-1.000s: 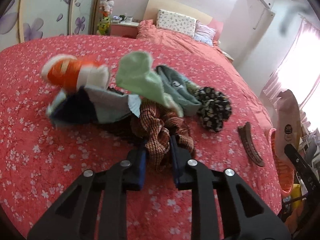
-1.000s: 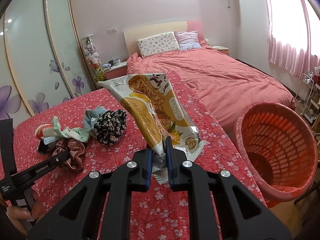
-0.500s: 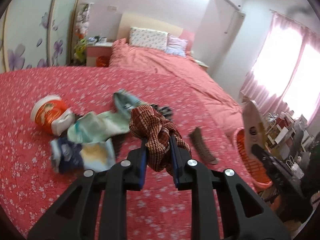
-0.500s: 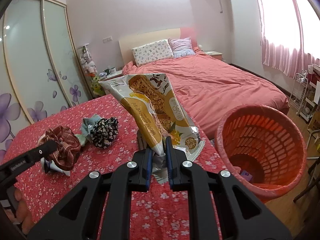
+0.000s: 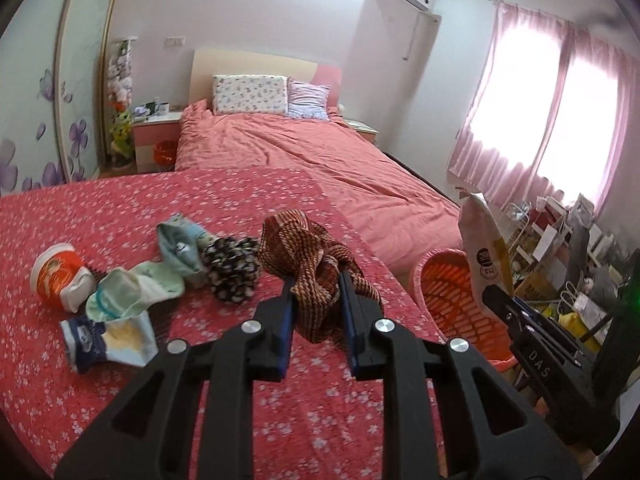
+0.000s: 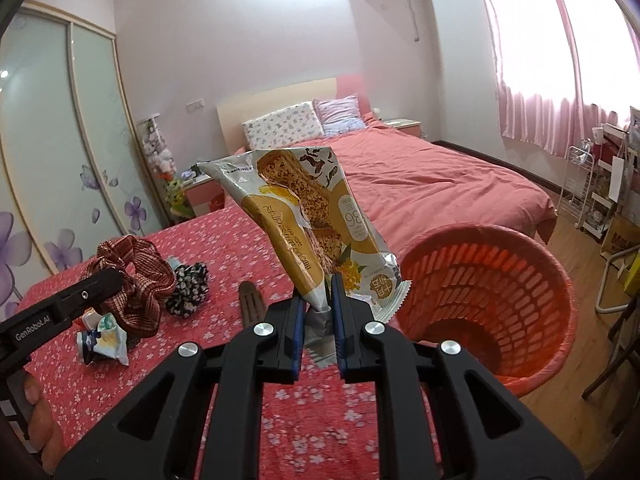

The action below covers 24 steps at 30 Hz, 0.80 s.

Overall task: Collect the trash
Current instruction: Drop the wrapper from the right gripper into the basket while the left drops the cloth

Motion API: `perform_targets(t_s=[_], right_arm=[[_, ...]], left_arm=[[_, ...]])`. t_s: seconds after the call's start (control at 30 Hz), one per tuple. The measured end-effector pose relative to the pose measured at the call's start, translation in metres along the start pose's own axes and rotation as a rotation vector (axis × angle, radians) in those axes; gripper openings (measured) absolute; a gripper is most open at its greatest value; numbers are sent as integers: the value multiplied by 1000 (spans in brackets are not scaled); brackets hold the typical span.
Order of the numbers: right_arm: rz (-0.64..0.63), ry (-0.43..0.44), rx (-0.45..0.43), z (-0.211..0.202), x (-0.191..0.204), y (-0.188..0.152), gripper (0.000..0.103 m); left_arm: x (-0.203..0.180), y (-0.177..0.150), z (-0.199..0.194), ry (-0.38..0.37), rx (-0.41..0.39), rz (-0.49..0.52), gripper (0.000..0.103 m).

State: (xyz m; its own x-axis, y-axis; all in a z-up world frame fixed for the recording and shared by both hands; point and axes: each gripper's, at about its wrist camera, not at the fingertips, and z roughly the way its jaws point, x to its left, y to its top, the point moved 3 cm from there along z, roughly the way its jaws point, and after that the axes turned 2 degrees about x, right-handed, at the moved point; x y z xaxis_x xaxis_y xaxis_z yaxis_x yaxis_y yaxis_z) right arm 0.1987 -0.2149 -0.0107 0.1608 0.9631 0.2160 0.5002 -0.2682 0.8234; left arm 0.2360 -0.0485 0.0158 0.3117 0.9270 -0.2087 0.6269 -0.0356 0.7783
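Above red floral-clothed counter (image 5: pixel 120 208), brown woven fabric scrunchie (image 5: pixel 316 276) is pinched by left gripper (image 5: pixel 316 304) jaws, yellow foil snack wrapper (image 6: pixel 308 220) by right gripper (image 6: pixel 318 312) jaws beside orange plastic lattice basket (image 6: pixel 520 264).

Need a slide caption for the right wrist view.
Right gripper holds a snack wrapper beside the orange basket.

A red-brown striped scrunchie (image 5: pixel 316 276) is showing beside a black-and-white floral scrunchie (image 5: pixel 234 274), a yellow-and-silver snack wrapper (image 6: pixel 316 224), an orange basket (image 6: pixel 492 300) and red white-flowered tabletop (image 5: pixel 120 208).
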Motion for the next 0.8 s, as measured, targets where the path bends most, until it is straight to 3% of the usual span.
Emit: perform_targets(t_s=[0.3, 0.8], right_arm=[[46, -39, -23, -6, -30, 1, 13], [139, -102, -41, -10, -86, 2, 13]], left_arm=[[-39, 7, 14, 30, 2, 125, 21], [-106, 10, 47, -8, 20, 279, 21]])
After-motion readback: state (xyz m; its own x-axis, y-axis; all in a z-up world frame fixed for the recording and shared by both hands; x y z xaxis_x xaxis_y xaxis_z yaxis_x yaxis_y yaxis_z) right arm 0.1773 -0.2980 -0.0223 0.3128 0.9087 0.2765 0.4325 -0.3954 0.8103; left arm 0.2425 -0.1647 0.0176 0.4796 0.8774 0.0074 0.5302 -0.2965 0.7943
